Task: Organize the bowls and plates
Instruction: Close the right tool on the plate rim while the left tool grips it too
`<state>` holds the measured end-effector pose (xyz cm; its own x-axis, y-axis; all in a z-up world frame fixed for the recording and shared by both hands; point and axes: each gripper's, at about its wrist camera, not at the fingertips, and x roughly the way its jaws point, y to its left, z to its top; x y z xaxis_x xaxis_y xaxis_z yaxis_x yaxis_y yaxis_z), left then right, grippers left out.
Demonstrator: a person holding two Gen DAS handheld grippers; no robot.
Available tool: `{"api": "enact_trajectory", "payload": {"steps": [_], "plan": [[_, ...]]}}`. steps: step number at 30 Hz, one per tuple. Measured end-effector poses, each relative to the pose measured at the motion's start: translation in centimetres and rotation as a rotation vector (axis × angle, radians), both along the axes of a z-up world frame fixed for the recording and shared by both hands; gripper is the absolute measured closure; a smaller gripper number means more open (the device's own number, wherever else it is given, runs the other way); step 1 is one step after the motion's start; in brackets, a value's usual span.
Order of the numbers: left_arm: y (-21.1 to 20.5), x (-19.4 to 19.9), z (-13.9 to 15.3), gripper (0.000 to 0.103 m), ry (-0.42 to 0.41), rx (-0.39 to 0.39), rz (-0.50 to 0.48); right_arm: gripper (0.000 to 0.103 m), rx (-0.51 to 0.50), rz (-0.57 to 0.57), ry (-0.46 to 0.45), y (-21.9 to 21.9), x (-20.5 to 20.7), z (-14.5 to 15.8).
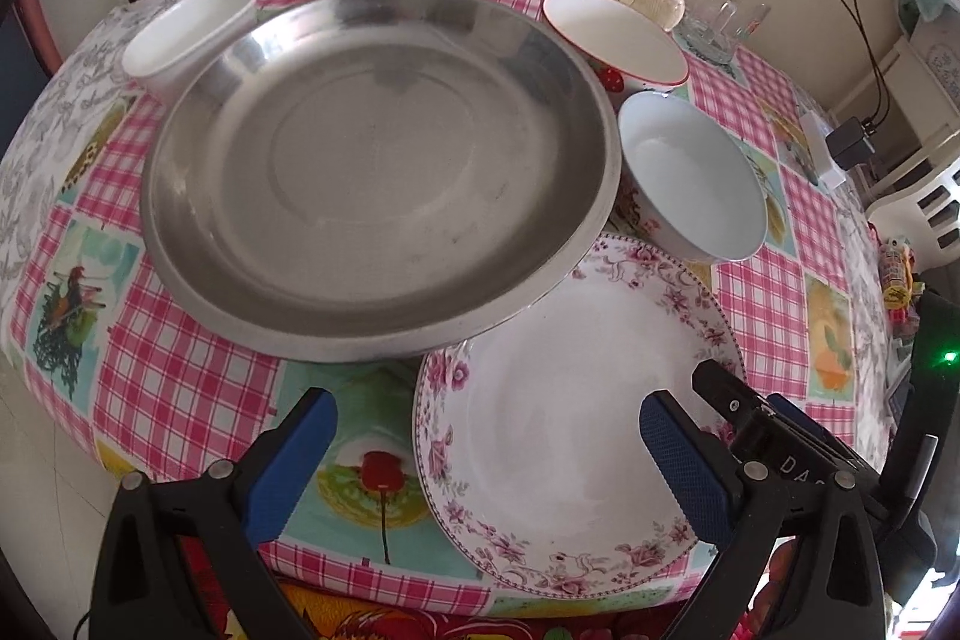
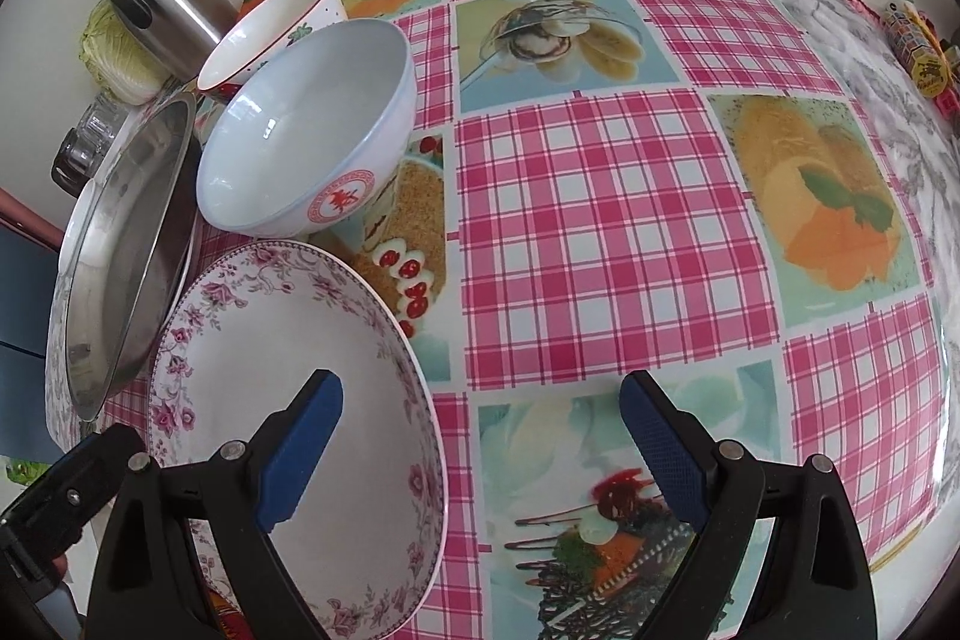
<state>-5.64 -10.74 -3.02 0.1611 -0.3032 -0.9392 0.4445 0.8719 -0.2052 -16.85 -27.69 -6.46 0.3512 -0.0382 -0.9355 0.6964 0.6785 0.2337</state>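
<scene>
Floral plate [image 1: 564, 466] nearest; square white bowl [image 1: 186, 31] left-view only.

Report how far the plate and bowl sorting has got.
Nothing looks stacked yet. The steel pan, floral plate, pale blue bowl, red-rimmed bowl and white dish all sit separately on the table. Both tools, left and right, are open and empty near the floral plate. All sorting remains.

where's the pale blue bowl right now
In the left wrist view the pale blue bowl sits right of the steel pan, just behind the floral plate.
</scene>
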Motion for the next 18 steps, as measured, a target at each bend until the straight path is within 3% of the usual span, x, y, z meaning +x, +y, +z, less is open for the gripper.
{"api": "enact_trajectory", "payload": {"steps": [2, 5, 7, 9, 12, 15, 18], "plan": [[0.2, 0.1, -0.6, 0.004, 0.04, -0.011, 0.015, 0.014, -0.002, 0.009, -0.009, 0.2, 0.3, 0.1], [0.6, 0.6, -1.8, 0.016, 0.108, -0.02, 0.047, 0.035, -0.006, 0.022, -0.026, 0.6, 0.7, 0.2], [0.7, 0.9, -2.5, 0.022, 0.14, -0.017, 0.067, 0.043, -0.002, 0.032, -0.038, 0.8, 1.0, 0.4], [0.9, 1.2, -3.0, 0.024, 0.163, -0.019, 0.087, 0.064, 0.005, 0.04, -0.048, 1.0, 1.1, 0.5], [1.2, 1.6, -3.6, 0.033, 0.198, -0.031, 0.112, 0.078, 0.024, 0.053, -0.063, 1.2, 1.3, 0.5], [1.2, 2.0, -4.0, 0.038, 0.214, -0.04, 0.121, 0.086, 0.035, 0.068, -0.081, 1.4, 1.6, 0.4], [1.1, 2.0, -3.8, 0.041, 0.207, -0.048, 0.118, 0.086, 0.033, 0.079, -0.084, 1.7, 1.9, 0.5]]}}
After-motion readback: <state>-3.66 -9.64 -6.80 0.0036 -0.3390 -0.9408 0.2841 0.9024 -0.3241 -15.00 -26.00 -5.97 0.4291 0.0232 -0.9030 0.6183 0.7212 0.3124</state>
